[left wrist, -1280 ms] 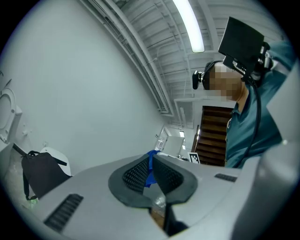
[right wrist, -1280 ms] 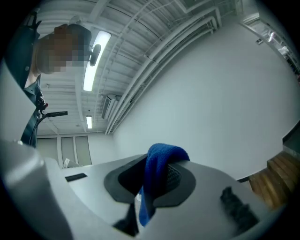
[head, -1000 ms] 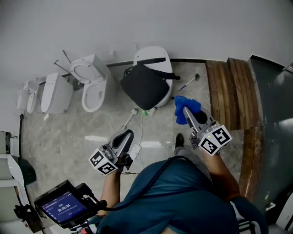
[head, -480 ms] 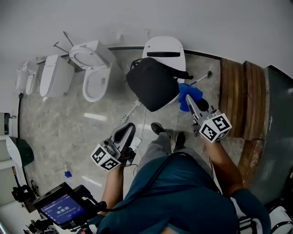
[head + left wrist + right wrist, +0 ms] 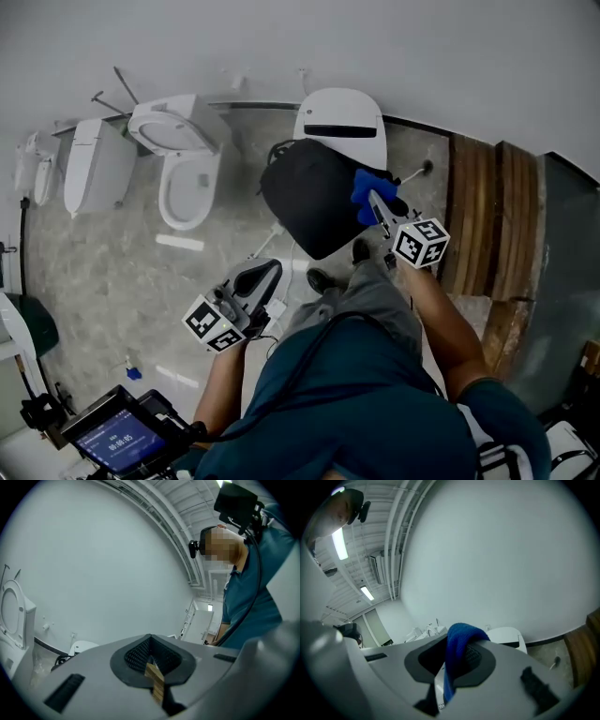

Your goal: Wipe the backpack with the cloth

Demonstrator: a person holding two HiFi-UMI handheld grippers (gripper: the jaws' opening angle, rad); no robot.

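A black backpack [image 5: 314,195] leans against a closed white toilet [image 5: 339,114] in the head view. My right gripper [image 5: 373,199] is shut on a blue cloth [image 5: 368,187], held at the backpack's right edge. In the right gripper view the blue cloth [image 5: 458,654] is bunched between the jaws of the right gripper [image 5: 452,665], and the white toilet [image 5: 505,635] shows beyond. My left gripper [image 5: 262,278] hangs lower left, shut with nothing in it, well short of the backpack. The left gripper view shows the left gripper [image 5: 151,658] with jaws closed, pointing at the wall.
A second toilet [image 5: 183,155] with its lid up stands to the left, with more white fixtures [image 5: 89,169] beyond it. Wooden boards [image 5: 487,225] lie at the right. White cables [image 5: 272,239] trail on the marble floor. My shoes [image 5: 323,278] are just below the backpack.
The right gripper with the blue cloth has moved up and left, from the floor beside the backpack onto the backpack's right edge. I have stepped closer. The left gripper stays low.
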